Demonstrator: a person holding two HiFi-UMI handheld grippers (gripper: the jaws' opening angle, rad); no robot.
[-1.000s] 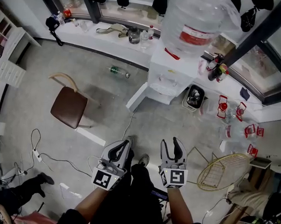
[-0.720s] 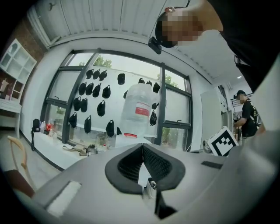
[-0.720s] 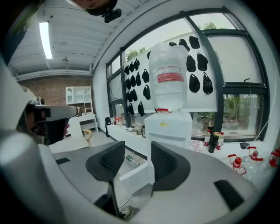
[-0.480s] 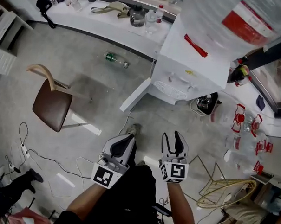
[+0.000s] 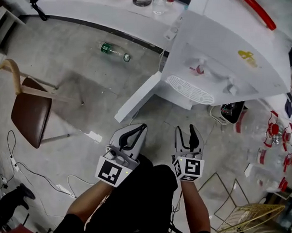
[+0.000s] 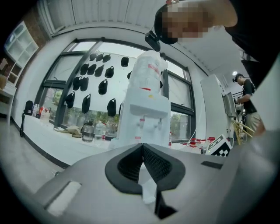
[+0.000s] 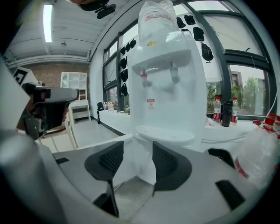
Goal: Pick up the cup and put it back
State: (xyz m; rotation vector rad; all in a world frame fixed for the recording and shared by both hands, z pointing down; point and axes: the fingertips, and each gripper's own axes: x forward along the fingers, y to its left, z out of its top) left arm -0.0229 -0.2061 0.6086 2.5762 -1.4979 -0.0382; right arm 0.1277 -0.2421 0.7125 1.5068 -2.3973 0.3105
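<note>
No cup shows in any view. A white water dispenser (image 5: 226, 54) stands ahead, with two taps and a round drip tray (image 5: 189, 89). My left gripper (image 5: 140, 126) is held low over the floor short of the dispenser, its jaw tips touching and nothing between them; in the left gripper view its gripper (image 6: 142, 146) points at the dispenser (image 6: 144, 118). My right gripper (image 5: 186, 129) is beside it, its jaws opening and empty. The right gripper view looks past its gripper (image 7: 138, 148) straight at the drip tray (image 7: 164, 134).
A brown chair (image 5: 28, 111) stands at the left. A green bottle (image 5: 112, 50) lies on the floor by a white ledge (image 5: 92, 12). A black bin (image 5: 230, 111), red-capped bottles (image 5: 273, 138) and a wire rack (image 5: 248, 217) are at the right. Cables trail on the floor.
The view and both grippers have closed in on the water dispenser, which now fills the upper right. The right jaws stand a little wider.
</note>
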